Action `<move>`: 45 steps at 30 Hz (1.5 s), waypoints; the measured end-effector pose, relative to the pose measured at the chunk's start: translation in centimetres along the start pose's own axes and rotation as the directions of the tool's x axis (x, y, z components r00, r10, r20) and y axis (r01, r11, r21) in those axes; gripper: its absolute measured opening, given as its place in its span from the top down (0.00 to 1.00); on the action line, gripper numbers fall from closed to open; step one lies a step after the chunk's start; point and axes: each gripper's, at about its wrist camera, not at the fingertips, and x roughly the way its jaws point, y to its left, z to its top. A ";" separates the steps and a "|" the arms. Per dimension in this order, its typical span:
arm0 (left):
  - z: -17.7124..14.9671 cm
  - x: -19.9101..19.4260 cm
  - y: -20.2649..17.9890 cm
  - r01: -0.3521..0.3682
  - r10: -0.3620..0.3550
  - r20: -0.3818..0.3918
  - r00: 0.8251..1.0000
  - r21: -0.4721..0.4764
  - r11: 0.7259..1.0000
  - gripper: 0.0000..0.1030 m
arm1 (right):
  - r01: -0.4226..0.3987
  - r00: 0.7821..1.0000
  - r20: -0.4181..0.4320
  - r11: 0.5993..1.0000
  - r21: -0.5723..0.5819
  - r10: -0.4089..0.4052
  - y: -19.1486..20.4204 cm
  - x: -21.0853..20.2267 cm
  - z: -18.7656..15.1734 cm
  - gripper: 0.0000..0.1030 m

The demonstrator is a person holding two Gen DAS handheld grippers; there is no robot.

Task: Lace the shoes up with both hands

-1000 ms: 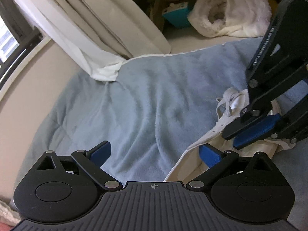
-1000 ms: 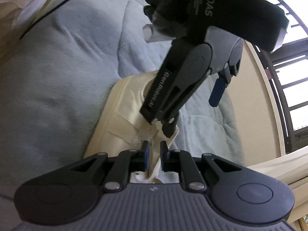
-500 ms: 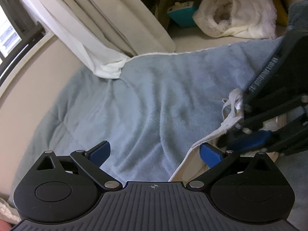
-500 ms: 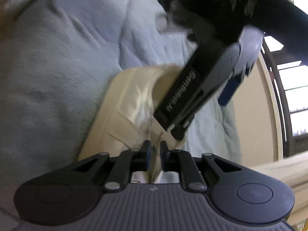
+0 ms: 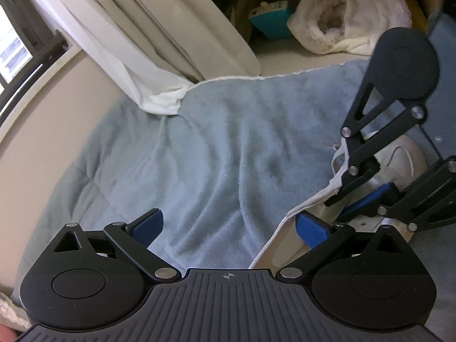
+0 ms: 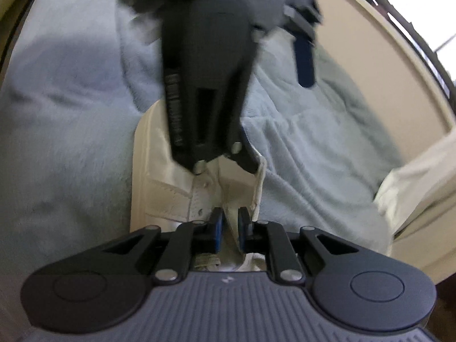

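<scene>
Left gripper is spread wide with nothing in it, low over the blue blanket. Right gripper is nearly closed, pinching a strip of the white shoe lying on that blanket.

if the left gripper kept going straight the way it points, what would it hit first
Most likely the soft blue fleece blanket. The open left gripper has only blanket between its fingers; the cream white sneaker and the right gripper sit off to its right. Depth is hard to judge here.
</scene>
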 end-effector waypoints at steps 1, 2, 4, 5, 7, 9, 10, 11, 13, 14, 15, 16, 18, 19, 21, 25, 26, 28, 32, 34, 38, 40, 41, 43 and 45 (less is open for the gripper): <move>0.0 0.0 0.0 0.002 -0.002 0.002 1.000 -0.002 1.000 0.01 | -0.007 1.000 0.006 1.000 0.012 0.007 0.0 0.0 0.0 0.87; 0.0 0.1 0.0 0.002 -0.002 0.004 1.000 -0.001 1.000 0.01 | -0.008 1.000 0.010 1.000 0.019 0.008 0.0 -0.1 -0.1 0.88; 0.0 0.2 0.0 0.007 -0.007 0.006 1.000 -0.002 1.000 0.01 | -0.015 1.000 0.015 0.999 0.049 0.014 1.1 -0.1 -0.2 0.90; -0.1 0.2 -0.1 0.008 -0.008 0.004 1.000 -0.001 1.000 0.01 | -0.022 1.000 0.017 0.997 0.070 0.020 1.6 0.0 -0.3 0.93; -0.2 0.3 -0.4 0.010 -0.010 -0.003 1.000 0.012 1.000 0.01 | -0.044 0.999 0.021 0.993 0.112 0.042 0.3 0.3 -0.5 0.95; -0.5 0.3 -0.6 0.011 -0.011 -0.008 1.000 0.020 1.000 0.01 | -0.065 0.997 0.040 0.987 0.149 0.060 -0.2 0.3 -0.8 0.96; -0.7 0.2 -0.6 0.009 -0.009 -0.005 1.000 0.015 1.000 0.01 | -0.072 0.996 0.060 0.982 0.174 0.063 -0.4 0.2 -1.1 0.97; -0.8 -0.1 -0.6 0.008 -0.008 0.000 1.000 0.005 1.000 0.01 | -0.081 0.995 0.081 0.976 0.202 0.066 -0.5 0.0 -1.4 0.99; -1.0 -0.7 -0.3 -0.006 0.006 0.011 1.000 -0.015 1.000 0.01 | -0.121 0.988 0.128 0.939 0.322 0.083 -1.6 -0.3 -2.3 0.99; -1.2 -1.3 -0.2 -0.021 0.021 0.017 1.000 -0.029 0.999 0.01 | -0.147 0.984 0.153 0.909 0.390 0.093 -2.3 -0.3 -2.7 0.99; -1.4 -2.1 -0.3 -0.042 0.043 0.026 0.999 -0.040 0.998 0.02 | -0.180 0.978 0.182 0.867 0.465 0.106 -3.1 -0.5 -3.2 0.99; -1.6 -3.1 -0.5 -0.066 0.068 0.041 0.997 -0.053 0.996 0.02 | -0.232 0.967 0.219 0.798 0.556 0.128 -3.9 -0.7 -3.9 0.99; -1.9 -5.4 -1.0 -0.085 0.092 0.074 0.993 -0.085 0.993 0.02 | -0.339 0.938 0.306 0.628 0.701 0.166 -6.0 -0.3 -5.8 0.99; -2.0 -6.5 -1.4 -0.075 0.085 0.098 0.992 -0.101 0.992 0.02 | -0.398 0.916 0.355 0.516 0.758 0.185 -7.3 0.5 -7.0 0.99; -2.3 -8.7 -2.6 -0.013 0.037 0.163 0.986 -0.147 0.989 0.02 | -0.500 0.864 0.455 0.269 0.823 0.216 -8.7 0.9 -9.8 0.99; -2.3 -9.0 -5.0 0.186 -0.133 0.229 0.964 -0.230 0.955 0.01 | -0.585 0.767 0.598 -0.128 0.801 0.232 -10.5 3.8 -13.7 0.99; -2.3 -8.3 -5.5 0.216 -0.161 0.226 0.961 -0.244 0.945 0.01 | -0.590 0.757 0.611 -0.160 0.792 0.231 -10.4 3.9 -14.1 0.99; -2.2 -7.0 -6.5 0.274 -0.217 0.221 0.951 -0.278 0.921 0.01 | -0.598 0.747 0.624 -0.179 0.781 0.229 -10.4 4.0 -14.4 0.99; -3.0 -4.2 -5.3 0.408 -0.321 0.259 0.911 -0.451 0.794 0.01 | -0.607 0.750 0.615 -0.117 0.786 0.244 -10.7 4.6 -14.0 0.99; -3.3 -3.3 -4.4 0.463 -0.361 0.293 0.885 -0.496 0.735 0.01 | -0.609 0.759 0.597 -0.042 0.792 0.260 -10.7 4.1 -13.4 0.99; -3.7 -1.4 -4.0 0.477 -0.384 0.284 0.879 -0.546 0.689 0.01 | -0.604 0.775 0.570 0.056 0.795 0.271 -10.8 2.6 -12.5 0.99; -3.3 -1.1 -4.7 0.427 -0.349 0.245 0.904 -0.523 0.737 0.01 | -0.607 0.775 0.570 0.071 0.792 0.272 -10.9 2.4 -12.4 0.99; -3.1 -1.1 -5.2 0.389 -0.318 0.225 0.921 -0.501 0.773 0.01 | -0.609 0.774 0.572 0.072 0.790 0.272 -11.0 2.4 -12.4 0.99; -3.0 -0.9 -5.8 0.311 -0.256 0.177 0.950 -0.473 0.825 0.04 | -0.613 0.769 0.581 0.047 0.789 0.268 -11.0 1.9 -12.8 0.99; -3.3 -1.1 -5.7 0.275 -0.220 0.169 0.961 -0.480 0.833 0.18 | -0.613 0.768 0.583 0.042 0.789 0.264 -11.0 1.6 -13.0 0.99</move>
